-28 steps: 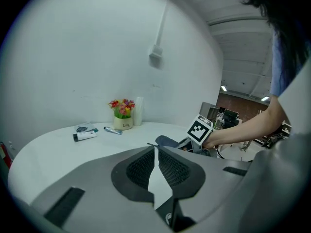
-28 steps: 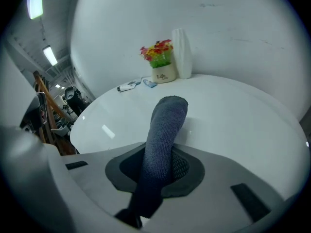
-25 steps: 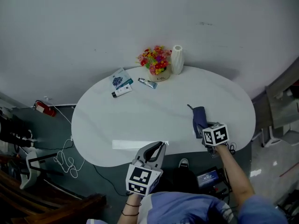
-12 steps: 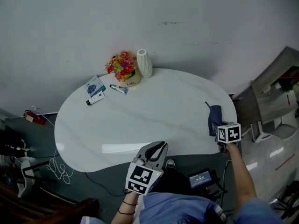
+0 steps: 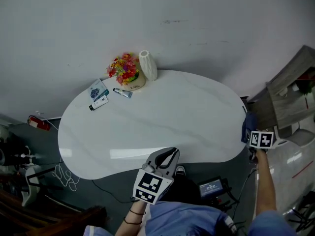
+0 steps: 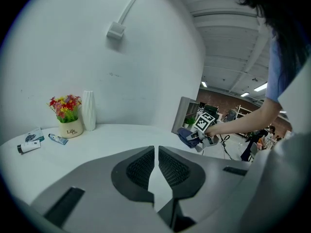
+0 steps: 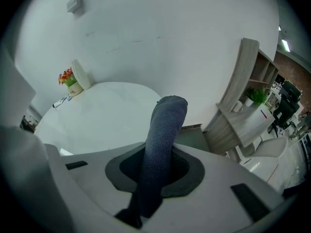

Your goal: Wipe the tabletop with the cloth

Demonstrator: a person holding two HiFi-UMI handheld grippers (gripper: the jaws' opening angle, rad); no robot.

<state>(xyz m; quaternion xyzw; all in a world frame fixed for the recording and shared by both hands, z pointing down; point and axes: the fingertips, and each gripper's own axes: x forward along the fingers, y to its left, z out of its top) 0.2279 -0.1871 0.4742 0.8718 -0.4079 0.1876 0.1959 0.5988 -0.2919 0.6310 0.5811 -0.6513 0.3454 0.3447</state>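
Observation:
The dark blue cloth [image 5: 248,125] hangs at the right end of the white oval table [image 5: 162,117], just past its rim. My right gripper [image 5: 252,134] is shut on it. In the right gripper view the cloth [image 7: 163,135] stands up between the jaws of that gripper [image 7: 158,166], with the tabletop [image 7: 107,110] beyond it to the left. My left gripper [image 5: 166,156] hovers at the table's near edge, shut with nothing in it. In the left gripper view its jaws [image 6: 156,164] almost touch, and the right gripper [image 6: 205,130] with the cloth [image 6: 186,136] shows far off.
A flower pot [image 5: 129,73], a white vase [image 5: 147,65], a small tube [image 5: 122,93] and a blue-and-white packet [image 5: 98,93] sit at the table's far left. A wooden shelf unit [image 5: 290,92] stands to the right. Cables [image 5: 64,173] lie on the floor.
My right gripper has slid the cloth rightward across the tabletop to the right rim. The head view has shifted right. The left gripper has stayed put.

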